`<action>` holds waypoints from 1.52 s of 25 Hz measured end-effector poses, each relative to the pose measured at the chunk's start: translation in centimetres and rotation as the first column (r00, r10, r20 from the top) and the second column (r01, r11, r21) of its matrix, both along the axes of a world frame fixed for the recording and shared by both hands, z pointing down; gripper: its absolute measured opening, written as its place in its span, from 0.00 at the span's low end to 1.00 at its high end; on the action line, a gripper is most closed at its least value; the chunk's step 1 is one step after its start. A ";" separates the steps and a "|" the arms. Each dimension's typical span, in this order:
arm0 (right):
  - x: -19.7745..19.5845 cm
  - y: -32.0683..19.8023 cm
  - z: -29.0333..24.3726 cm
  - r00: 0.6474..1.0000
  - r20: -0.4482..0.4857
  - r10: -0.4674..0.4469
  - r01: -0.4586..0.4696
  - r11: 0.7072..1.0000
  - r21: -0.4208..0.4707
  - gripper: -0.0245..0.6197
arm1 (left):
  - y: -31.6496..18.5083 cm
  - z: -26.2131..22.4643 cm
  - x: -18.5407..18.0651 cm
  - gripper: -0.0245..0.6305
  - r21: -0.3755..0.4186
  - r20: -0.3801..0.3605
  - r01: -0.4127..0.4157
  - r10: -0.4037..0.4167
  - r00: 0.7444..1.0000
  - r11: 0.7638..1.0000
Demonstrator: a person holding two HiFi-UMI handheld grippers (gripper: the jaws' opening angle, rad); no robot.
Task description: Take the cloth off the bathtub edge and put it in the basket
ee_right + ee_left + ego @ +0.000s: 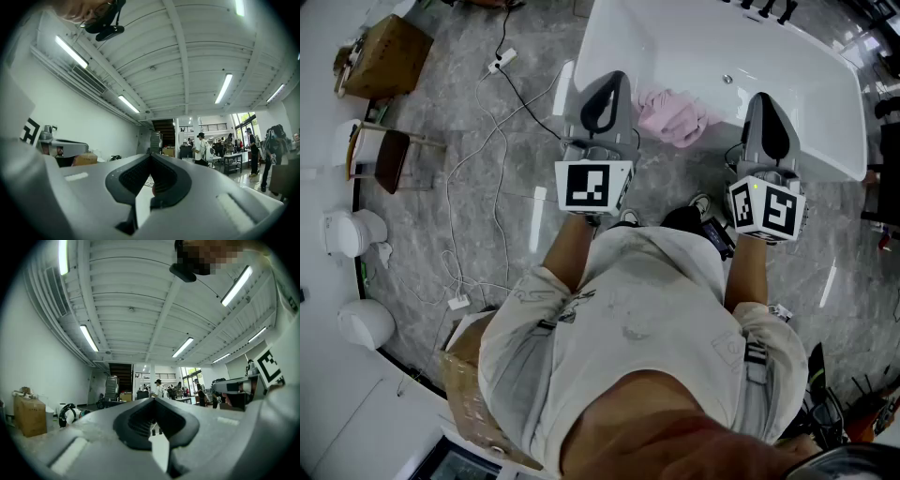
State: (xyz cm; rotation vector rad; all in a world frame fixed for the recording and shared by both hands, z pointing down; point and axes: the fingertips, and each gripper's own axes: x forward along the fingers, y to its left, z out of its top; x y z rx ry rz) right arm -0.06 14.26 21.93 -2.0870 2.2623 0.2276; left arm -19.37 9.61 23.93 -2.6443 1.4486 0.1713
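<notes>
A crumpled pink cloth (672,116) lies on the near edge of the white bathtub (712,47). My left gripper (604,81) is held level just left of the cloth, apart from it. The right gripper (762,97) hovers over the tub rim to the cloth's right, also apart from it. In the left gripper view the left gripper (152,400) has its jaws together with nothing between them. The right gripper (151,154) in its own view is the same, shut and empty. Both gripper views look out across a hall and show neither cloth nor tub.
White and black cables (500,122) trail over the grey marble floor left of the tub. A cardboard box (389,56), a small stool (391,156) and white fixtures (347,231) stand at the far left. Another wrapped box (467,380) sits behind me. Black taps (766,9) line the tub's far rim.
</notes>
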 end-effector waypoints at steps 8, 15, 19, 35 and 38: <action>0.6 -0.6 -0.2 1.000 -0.002 -0.005 0.005 1.000 -0.006 0.04 | -0.4 -0.7 0.6 0.04 0.008 -0.004 0.004 -0.004 1.000 1.000; 1.9 -1.5 -0.1 0.999 0.046 -0.015 0.015 1.000 0.003 0.04 | -1.3 -0.7 1.7 0.04 0.003 -0.002 0.008 -0.008 1.000 1.000; 3.1 -3.0 0.3 0.999 0.034 -0.025 0.025 1.000 0.006 0.04 | -2.8 -0.4 3.1 0.04 -0.009 0.006 0.022 -0.021 1.000 1.000; 14.3 -10.4 2.8 0.987 0.119 -0.108 0.113 0.993 -0.035 0.04 | -8.3 -0.4 14.0 0.04 -0.027 -0.003 0.112 -0.112 0.994 0.993; 16.7 -11.8 3.3 0.980 0.145 -0.134 0.141 0.989 -0.035 0.04 | -9.0 -0.4 16.3 0.04 -0.015 0.004 0.136 -0.136 0.991 0.991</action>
